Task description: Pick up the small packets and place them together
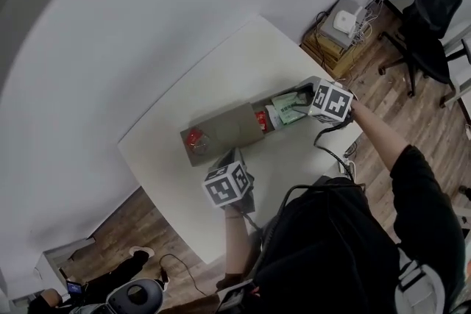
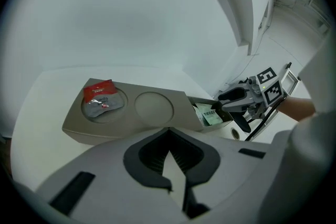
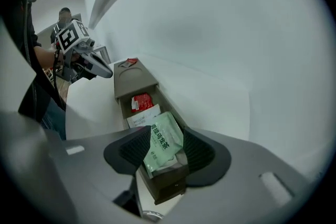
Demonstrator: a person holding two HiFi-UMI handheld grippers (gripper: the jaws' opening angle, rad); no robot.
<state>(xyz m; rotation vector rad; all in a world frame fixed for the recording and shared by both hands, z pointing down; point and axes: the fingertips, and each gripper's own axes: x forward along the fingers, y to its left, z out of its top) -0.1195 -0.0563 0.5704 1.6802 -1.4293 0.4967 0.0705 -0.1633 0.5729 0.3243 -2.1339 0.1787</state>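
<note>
**Item 1.** Long taupe plastic organiser tray (image 1: 234, 123), lying across the white tabletop (image 1: 250, 59). It has two round recesses at one end and an open rectangular compartment at the other. Judging by its contents, the compartment serves as the gathering place.

**Item 2.** Pale green foil packet (image 3: 160, 150) with printed characters, uppermost at the near end of the compartment. It is tilted against the end wall, and the edge of a second pale packet shows beneath it.

**Item 3.** White flat packet (image 3: 140, 120) and small red packet (image 3: 140, 103), further along the same compartment and touching one another.

**Item 4.** Red-and-silver packet (image 2: 100, 96), alone in the outer round recess, well apart from the rest. The neighbouring recess (image 2: 153, 106) is bare. Judged the one piece not yet gathered.

**Item 5.** Right gripper (image 3: 167, 135), angled down over the compartment end, fingers spread wide with the green packet framed between the pads. The packet's edges come close to both pads, yet it appears to rest on the tray's contents, so it is judged not clamped. Contact cannot be confirmed.

**Item 6.** Left gripper (image 2: 169, 152), held low at the tray's long side, facing the recesses. Its fingers are drawn together at the tips with nothing between them. It sits nearest the lone red packet, so it is likely the one to fetch it; its fingers would need to part first
</note>
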